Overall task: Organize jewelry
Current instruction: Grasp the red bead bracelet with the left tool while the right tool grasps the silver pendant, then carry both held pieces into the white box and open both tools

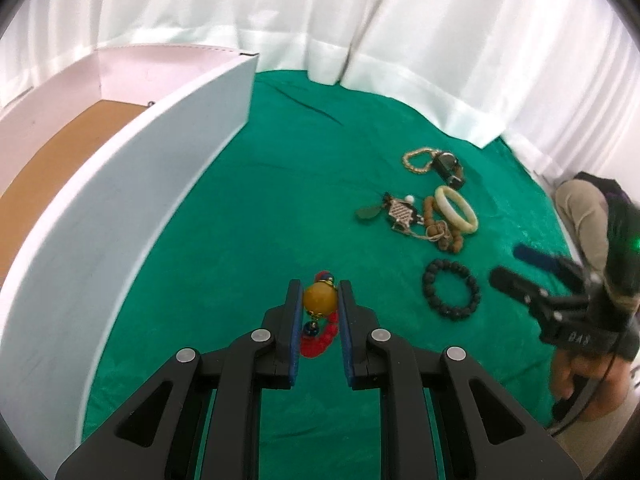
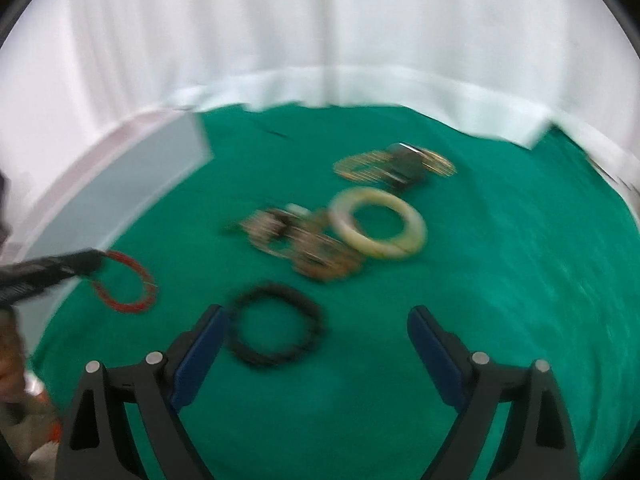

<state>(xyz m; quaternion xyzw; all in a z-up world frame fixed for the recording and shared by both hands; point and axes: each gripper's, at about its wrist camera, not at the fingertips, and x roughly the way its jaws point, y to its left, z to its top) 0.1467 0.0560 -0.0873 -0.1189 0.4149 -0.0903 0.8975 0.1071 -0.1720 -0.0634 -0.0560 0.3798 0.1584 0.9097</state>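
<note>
A: Left tool [image 1: 320,300]?
B: Clenched on red bracelet's [image 2: 125,282] yellow bead [image 1: 319,299], lower centre, by white box [image 1: 132,184].
A: Right tool [image 2: 316,334]?
B: Released, wide apart, w/ black bead bracelet [image 2: 276,325] just ahead, centre-bottom of green tabletop [image 2: 500,280].

Matt green cloth [image 1: 280,168] covers the tabletop, a glossy amber bead [image 1: 319,299] sits beside the blue-padded matt black plastic left gripper [image 1: 319,304], and the cream bangle [image 1: 456,210] looks smooth, perhaps jade.

Only faint pale marks stand on the right hand-held gripper [image 1: 520,268], near its base; they are too blurred to read.
</note>
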